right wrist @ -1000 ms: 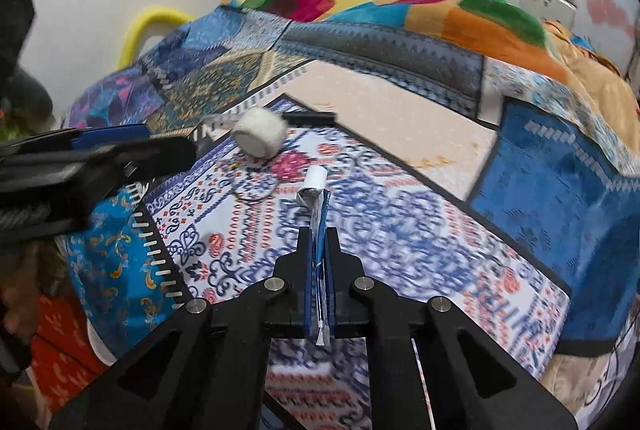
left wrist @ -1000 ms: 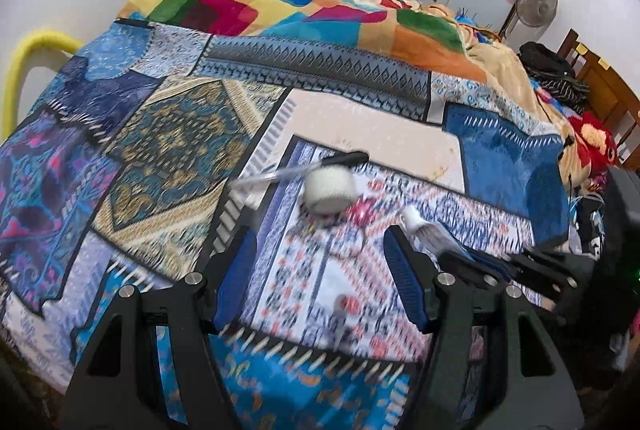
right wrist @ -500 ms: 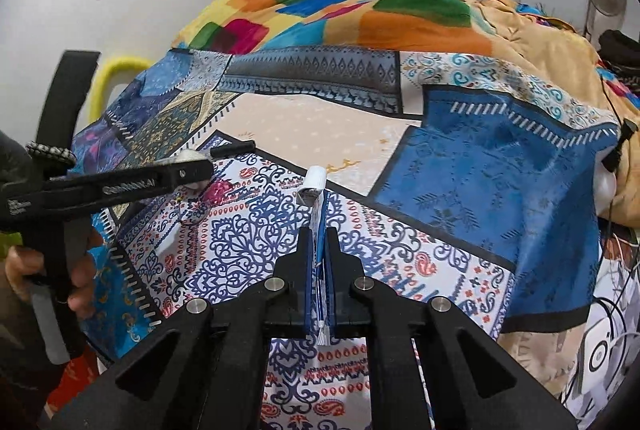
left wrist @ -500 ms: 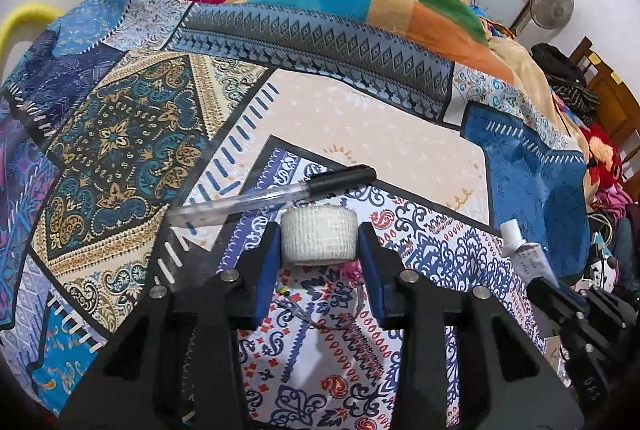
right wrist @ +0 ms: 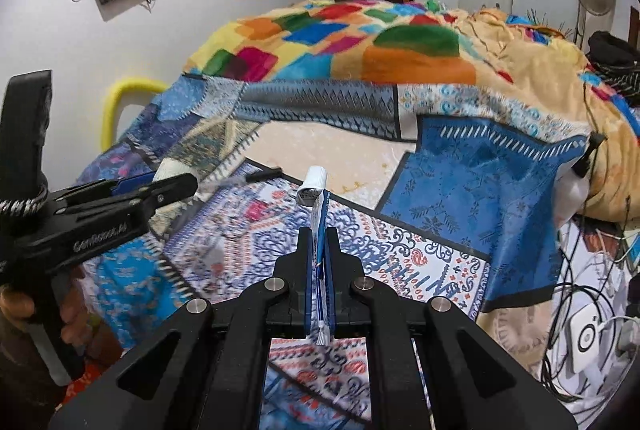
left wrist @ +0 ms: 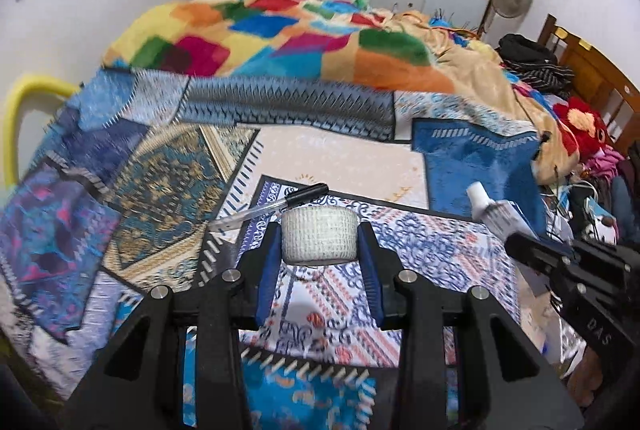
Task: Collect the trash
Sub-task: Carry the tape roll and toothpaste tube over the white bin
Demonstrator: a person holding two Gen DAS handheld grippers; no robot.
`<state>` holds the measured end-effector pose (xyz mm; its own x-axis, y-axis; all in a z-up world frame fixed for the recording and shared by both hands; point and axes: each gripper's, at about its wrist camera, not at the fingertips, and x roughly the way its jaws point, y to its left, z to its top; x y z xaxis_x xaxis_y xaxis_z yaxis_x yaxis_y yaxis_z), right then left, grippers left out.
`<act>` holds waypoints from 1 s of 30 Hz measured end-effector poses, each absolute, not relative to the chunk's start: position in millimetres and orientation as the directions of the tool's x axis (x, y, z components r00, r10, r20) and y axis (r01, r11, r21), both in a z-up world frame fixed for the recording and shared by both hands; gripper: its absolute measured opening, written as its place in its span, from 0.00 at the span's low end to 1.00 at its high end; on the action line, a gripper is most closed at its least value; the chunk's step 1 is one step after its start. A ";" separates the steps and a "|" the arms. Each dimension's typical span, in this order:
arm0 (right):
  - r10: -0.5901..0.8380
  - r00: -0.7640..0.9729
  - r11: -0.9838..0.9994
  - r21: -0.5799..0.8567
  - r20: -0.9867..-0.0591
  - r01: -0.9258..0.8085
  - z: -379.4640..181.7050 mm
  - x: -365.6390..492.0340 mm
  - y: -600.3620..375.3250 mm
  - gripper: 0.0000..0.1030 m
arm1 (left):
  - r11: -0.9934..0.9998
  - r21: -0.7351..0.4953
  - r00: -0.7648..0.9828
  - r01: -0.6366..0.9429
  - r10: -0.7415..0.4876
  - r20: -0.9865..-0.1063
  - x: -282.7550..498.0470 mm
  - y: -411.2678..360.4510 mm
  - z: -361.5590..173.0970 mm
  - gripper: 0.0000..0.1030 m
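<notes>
Two tools, two loads. My left tool [left wrist: 319, 244] has its blue pads pressed on either side of a white gauze roll [left wrist: 319, 239], the roll's round axis pointing up, clear of the bed [left wrist: 340, 158]. My right tool [right wrist: 319, 262] is fully closed on a flattened tube [right wrist: 317, 206], its long axis running straight out along the fingers toward 12 o'clock, white cap farthest from me. One piece remains on the bed: a clear pen [left wrist: 276, 206] with a black cap, lying just beyond the roll, its long axis from about 8 o'clock to 2 o'clock, cap at the 2 o'clock end. From the left tool the pen sits at 11 o'clock and close; in the right wrist view it lies at 10 o'clock and farther off, so I judge the left hand the nearer, though it is occupied. The pen's clear barrel is blurred, so its exact end I cannot fix. No bin or bag shows in either view.
</notes>
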<state>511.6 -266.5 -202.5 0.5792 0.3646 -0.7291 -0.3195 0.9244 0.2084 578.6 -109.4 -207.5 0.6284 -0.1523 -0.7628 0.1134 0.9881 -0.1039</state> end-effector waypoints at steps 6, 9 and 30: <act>0.382 0.615 0.918 0.208 -0.689 -0.337 -155.7 479.5 -263.1 0.05 | 0.986 -0.112 0.673 0.125 -0.167 -0.720 533.7 -106.6 -155.5 0.36; 0.394 0.641 0.913 0.198 -0.659 -0.357 -127.8 455.5 -260.0 0.05 | 0.986 -0.108 0.707 0.125 -0.164 -0.688 503.3 -102.6 -127.9 0.36; 0.496 0.651 0.849 0.163 -0.574 -0.503 -49.6 323.0 -192.8 0.05 | 0.992 -0.123 0.814 0.005 -0.076 -0.576 320.1 -16.3 -53.2 0.36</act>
